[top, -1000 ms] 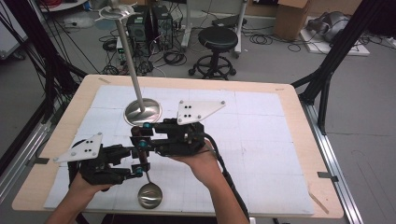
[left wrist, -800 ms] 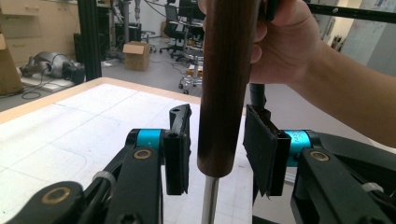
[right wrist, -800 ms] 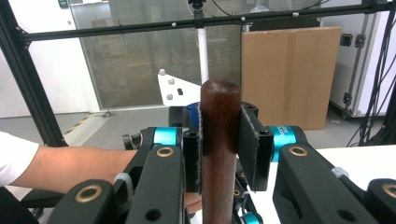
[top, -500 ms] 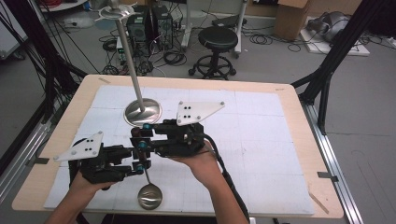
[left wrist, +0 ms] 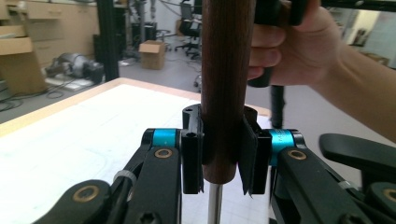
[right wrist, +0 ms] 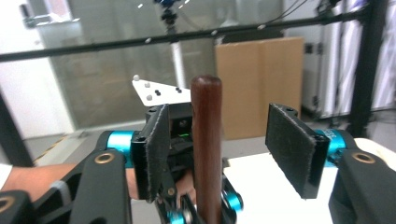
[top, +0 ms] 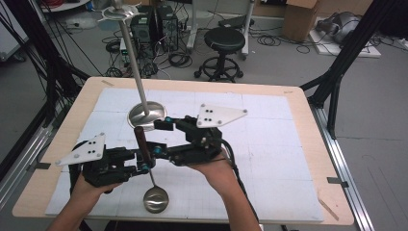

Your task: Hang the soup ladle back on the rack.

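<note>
A ladle (top: 150, 185) is being passed from one hand-held gripper to the other, low-centre over the counter (top: 298, 144). Its wooden handle (top: 142, 142) stands nearly upright, w/ the metal bowl (top: 156, 199) hanging at approx. 6 o'clock, close to the counter's front edge.

The left hand-held gripper (left wrist: 222, 156) is clenched on the handle's lower end; both pads are seen pressed against the wood in the left gripper view, just above the metal shaft (left wrist: 214, 205). Its jaws have just been closing on the handle.

The right hand-held gripper (right wrist: 229, 149) is released: its jaws have just been opening, and in the right gripper view the handle (right wrist: 207, 154) stands between the pads w/ a clear gap on the 3 o'clock side and a narrow one at 9 o'clock.

For the step to be done well, the left grip should be kept firm and still, since the bowl's weight hangs below and could swing. The right jaws should be drawn straight back off the handle, w/o brushing the wood, before the ladle is carried anywhere. The steel stand (top: 146, 114) at 12 o'clock should be given room.
</note>
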A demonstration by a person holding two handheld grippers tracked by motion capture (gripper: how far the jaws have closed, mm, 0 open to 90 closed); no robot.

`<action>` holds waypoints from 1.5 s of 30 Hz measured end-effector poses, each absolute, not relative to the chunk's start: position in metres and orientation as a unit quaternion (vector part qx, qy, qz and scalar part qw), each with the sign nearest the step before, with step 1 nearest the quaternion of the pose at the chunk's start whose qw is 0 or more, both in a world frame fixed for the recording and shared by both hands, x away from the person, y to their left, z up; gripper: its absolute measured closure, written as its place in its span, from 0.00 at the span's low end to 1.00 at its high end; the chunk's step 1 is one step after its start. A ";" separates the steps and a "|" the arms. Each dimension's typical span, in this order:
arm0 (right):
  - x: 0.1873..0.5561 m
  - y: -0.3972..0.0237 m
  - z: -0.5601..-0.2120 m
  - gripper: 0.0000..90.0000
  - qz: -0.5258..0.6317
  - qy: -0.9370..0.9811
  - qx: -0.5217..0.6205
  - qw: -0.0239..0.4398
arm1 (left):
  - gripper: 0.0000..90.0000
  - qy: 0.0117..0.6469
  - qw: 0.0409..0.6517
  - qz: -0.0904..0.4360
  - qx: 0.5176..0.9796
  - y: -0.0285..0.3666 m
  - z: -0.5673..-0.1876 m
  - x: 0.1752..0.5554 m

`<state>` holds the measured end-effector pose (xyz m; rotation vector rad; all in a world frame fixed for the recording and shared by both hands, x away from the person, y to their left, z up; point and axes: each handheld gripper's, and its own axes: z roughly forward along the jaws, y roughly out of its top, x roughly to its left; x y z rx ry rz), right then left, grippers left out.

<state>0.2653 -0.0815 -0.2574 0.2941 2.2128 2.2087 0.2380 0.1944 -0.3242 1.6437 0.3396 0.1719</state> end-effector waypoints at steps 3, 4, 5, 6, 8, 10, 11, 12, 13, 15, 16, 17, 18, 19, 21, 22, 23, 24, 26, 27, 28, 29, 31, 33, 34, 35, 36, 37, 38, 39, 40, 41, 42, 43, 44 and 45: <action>0.263 -0.101 -0.260 0.37 0.713 0.691 0.115 0.023 | 0.81 0.166 0.658 0.090 0.729 0.195 -0.323 0.243; 0.262 -0.109 -0.262 0.32 0.711 0.690 0.128 0.040 | 0.81 0.171 0.658 0.093 0.728 0.195 -0.322 0.244; 0.260 -0.114 -0.264 0.31 0.709 0.690 0.136 0.052 | 0.81 0.175 0.654 0.097 0.729 0.196 -0.321 0.247; 0.259 -0.121 -0.266 0.31 0.706 0.691 0.144 0.066 | 0.81 0.179 0.652 0.101 0.730 0.196 -0.320 0.249; 0.255 -0.134 -0.272 0.26 0.690 0.697 0.164 0.102 | 0.81 0.192 0.646 0.111 0.731 0.197 -0.317 0.254; 0.250 -0.147 -0.280 0.24 0.668 0.706 0.189 0.137 | 0.81 0.208 0.640 0.121 0.730 0.198 -0.313 0.261; 0.248 -0.153 -0.284 0.23 0.655 0.711 0.201 0.157 | 0.81 0.212 0.639 0.125 0.729 0.199 -0.311 0.264; 0.245 -0.158 -0.289 0.23 0.640 0.718 0.212 0.174 | 0.81 0.218 0.639 0.129 0.726 0.199 -0.309 0.267; 0.242 -0.163 -0.295 0.23 0.625 0.725 0.220 0.188 | 0.81 0.224 0.640 0.132 0.723 0.200 -0.306 0.271; 0.236 -0.173 -0.306 0.23 0.600 0.737 0.238 0.201 | 0.81 0.232 0.641 0.138 0.719 0.202 -0.300 0.279; 0.233 -0.178 -0.312 0.23 0.593 0.740 0.243 0.204 | 0.81 0.235 0.641 0.140 0.717 0.203 -0.296 0.283; 0.229 -0.182 -0.318 0.23 0.588 0.742 0.250 0.203 | 0.81 0.235 0.643 0.142 0.715 0.203 -0.292 0.288; 0.226 -0.188 -0.325 0.23 0.588 0.740 0.258 0.201 | 0.81 0.233 0.643 0.142 0.715 0.204 -0.289 0.290; 0.224 -0.191 -0.329 0.23 0.587 0.740 0.261 0.203 | 0.81 0.231 0.645 0.140 0.715 0.204 -0.285 0.294; 0.219 -0.200 -0.337 0.23 0.585 0.736 0.272 0.203 | 0.81 0.226 0.645 0.140 0.716 0.204 -0.278 0.300; 0.217 -0.204 -0.340 0.23 0.584 0.735 0.278 0.204 | 0.81 0.225 0.646 0.141 0.716 0.204 -0.275 0.304; 0.214 -0.208 -0.342 0.23 0.583 0.733 0.281 0.209 | 0.81 0.227 0.645 0.141 0.715 0.204 -0.272 0.307; 0.213 -0.212 -0.344 0.23 0.585 0.729 0.286 0.209 | 0.81 0.228 0.644 0.142 0.716 0.204 -0.269 0.310; 0.211 -0.220 -0.348 0.23 0.590 0.722 0.293 0.210 | 0.81 0.231 0.646 0.146 0.712 0.204 -0.263 0.316; 0.209 -0.223 -0.349 0.23 0.591 0.720 0.297 0.211 | 0.81 0.232 0.647 0.146 0.711 0.204 -0.260 0.320; 0.209 -0.226 -0.350 0.23 0.590 0.720 0.299 0.212 | 0.81 0.234 0.649 0.144 0.710 0.205 -0.258 0.323; 0.208 -0.228 -0.351 0.23 0.586 0.720 0.303 0.212 | 0.81 0.235 0.651 0.142 0.708 0.205 -0.255 0.327; 0.206 -0.233 -0.351 0.23 0.585 0.719 0.304 0.218 | 0.81 0.238 0.655 0.138 0.704 0.205 -0.251 0.333; 0.205 -0.236 -0.352 0.23 0.583 0.719 0.308 0.220 | 0.81 0.240 0.655 0.137 0.703 0.206 -0.246 0.340; 0.204 -0.237 -0.353 0.23 0.581 0.720 0.308 0.222 | 0.81 0.240 0.656 0.138 0.702 0.207 -0.244 0.343; 0.204 -0.238 -0.353 0.23 0.579 0.721 0.309 0.223 | 0.81 0.239 0.657 0.140 0.701 0.207 -0.242 0.346; 0.203 -0.238 -0.353 0.23 0.579 0.721 0.309 0.223 | 0.81 0.239 0.654 0.139 0.704 0.207 -0.239 0.350; 0.203 -0.239 -0.353 0.23 0.577 0.722 0.309 0.224 | 0.81 0.239 0.653 0.139 0.705 0.207 -0.237 0.353; 0.203 -0.239 -0.354 0.23 0.576 0.722 0.309 0.225 | 0.81 0.238 0.652 0.140 0.706 0.208 -0.234 0.356; 0.203 -0.239 -0.354 0.23 0.576 0.723 0.309 0.225 | 0.81 0.238 0.654 0.141 0.705 0.208 -0.231 0.359; 0.203 -0.239 -0.354 0.23 0.576 0.722 0.311 0.224 | 0.81 0.238 0.655 0.140 0.703 0.209 -0.228 0.362; 0.203 -0.240 -0.354 0.23 0.576 0.721 0.312 0.225 | 0.81 0.240 0.658 0.136 0.701 0.210 -0.225 0.365; 0.203 -0.239 -0.355 0.23 0.577 0.721 0.312 0.224 | 0.81 0.243 0.659 0.134 0.699 0.212 -0.223 0.368; 0.204 -0.239 -0.355 0.23 0.577 0.721 0.312 0.224 | 0.81 0.244 0.662 0.132 0.697 0.213 -0.221 0.371; 0.204 -0.239 -0.355 0.23 0.578 0.721 0.312 0.222 | 0.81 0.246 0.664 0.131 0.694 0.215 -0.219 0.374; 0.204 -0.239 -0.356 0.23 0.579 0.720 0.311 0.222 | 0.81 0.247 0.665 0.130 0.693 0.216 -0.218 0.376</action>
